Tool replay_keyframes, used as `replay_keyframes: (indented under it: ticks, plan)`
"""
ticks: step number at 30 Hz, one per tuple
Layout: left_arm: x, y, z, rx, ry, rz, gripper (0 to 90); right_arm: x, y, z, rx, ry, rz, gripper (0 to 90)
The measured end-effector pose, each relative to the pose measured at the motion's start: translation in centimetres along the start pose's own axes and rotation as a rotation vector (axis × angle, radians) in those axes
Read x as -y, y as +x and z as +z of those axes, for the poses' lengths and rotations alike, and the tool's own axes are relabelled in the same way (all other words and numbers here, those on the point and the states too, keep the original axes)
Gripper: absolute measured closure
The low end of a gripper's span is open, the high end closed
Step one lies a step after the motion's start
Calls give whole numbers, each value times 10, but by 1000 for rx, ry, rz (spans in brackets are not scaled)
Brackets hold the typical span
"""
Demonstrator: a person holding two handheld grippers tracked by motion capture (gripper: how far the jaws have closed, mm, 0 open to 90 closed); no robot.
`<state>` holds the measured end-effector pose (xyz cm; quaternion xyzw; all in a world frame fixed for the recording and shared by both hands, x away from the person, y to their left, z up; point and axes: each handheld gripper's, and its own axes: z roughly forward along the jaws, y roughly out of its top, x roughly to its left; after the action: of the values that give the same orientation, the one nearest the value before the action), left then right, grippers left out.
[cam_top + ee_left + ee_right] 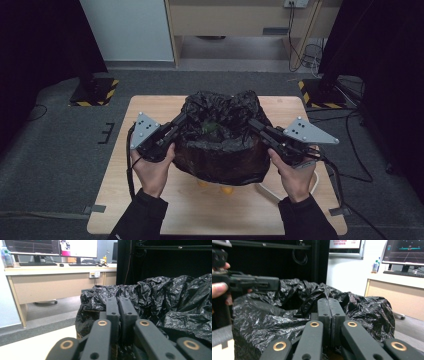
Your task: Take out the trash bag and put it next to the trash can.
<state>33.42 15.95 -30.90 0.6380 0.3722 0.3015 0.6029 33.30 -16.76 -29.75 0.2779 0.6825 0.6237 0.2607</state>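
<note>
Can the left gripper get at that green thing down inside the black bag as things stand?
Probably not yet. The left gripper is shut on the black bag's rim at its left side, and the right gripper on the right. The green thing lies deeper inside the opening; the left gripper would have to let go first.

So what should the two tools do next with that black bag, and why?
Probably pull the rim outward a little. The left tool and right tool are each shut on the black bag at opposite sides, and its top looks bunched inward.
</note>
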Motion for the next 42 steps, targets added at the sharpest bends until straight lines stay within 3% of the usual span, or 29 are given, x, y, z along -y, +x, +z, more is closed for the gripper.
replay_keyframes:
  ticks: [6, 12, 23, 35, 42]
  plan:
    - [-2, -3, -4, 12, -15, 2, 895, -1, 0, -1, -19, -20, 1, 898]
    - [-4, -11, -7, 70, -53, -19, 896, -8, 4, 1, -40, -31, -29, 898]
    - [-7, -33, -8, 175, -119, -23, 897, -22, 20, 14, -95, -42, -63, 900]
    - [-9, -54, 6, 269, -121, -41, 897, -20, 27, 24, -150, -37, -60, 900]
    - [-9, -57, 10, 293, -110, -41, 897, -18, 28, 26, -163, -30, -67, 900]
